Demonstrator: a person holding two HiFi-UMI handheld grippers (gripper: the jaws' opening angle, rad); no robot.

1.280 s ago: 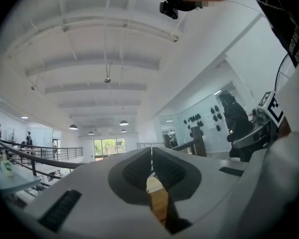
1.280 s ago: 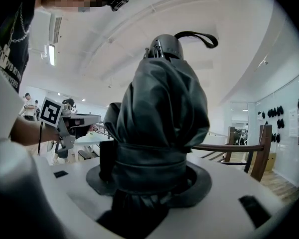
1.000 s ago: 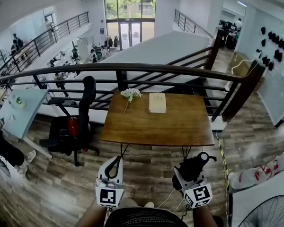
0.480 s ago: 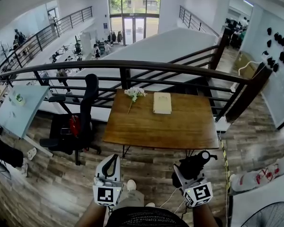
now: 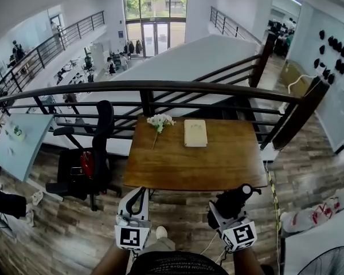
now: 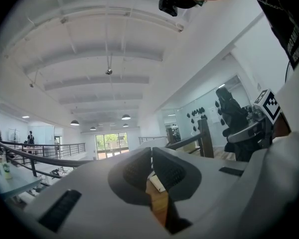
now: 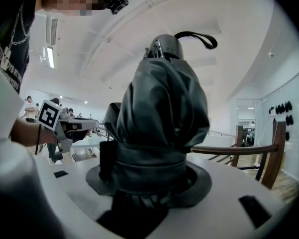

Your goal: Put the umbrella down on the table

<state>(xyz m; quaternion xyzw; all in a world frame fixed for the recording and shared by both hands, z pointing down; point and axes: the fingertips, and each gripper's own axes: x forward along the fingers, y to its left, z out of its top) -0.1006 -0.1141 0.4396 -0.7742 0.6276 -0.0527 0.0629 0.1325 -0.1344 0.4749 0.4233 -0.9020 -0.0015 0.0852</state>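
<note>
A folded black umbrella (image 5: 235,199) with a wrist strap is clamped in my right gripper (image 5: 225,212), just short of the near edge of the wooden table (image 5: 206,168). In the right gripper view the bundled umbrella (image 7: 162,108) fills the space between the jaws of the right gripper (image 7: 148,176), which are shut on it, strap end pointing ahead. My left gripper (image 5: 139,195) hovers at the table's near left corner. In the left gripper view the left gripper (image 6: 151,159) has its pads together with nothing between them.
A small bunch of white flowers (image 5: 159,121) and a pale book (image 5: 195,133) lie at the table's far side. A dark metal railing (image 5: 160,86) runs behind the table. A black office chair (image 5: 89,153) stands to the left, on the wood floor.
Both grippers have advanced toward the table's near edge, and the table now sits closer in the head view. The umbrella stays in the right gripper.
</note>
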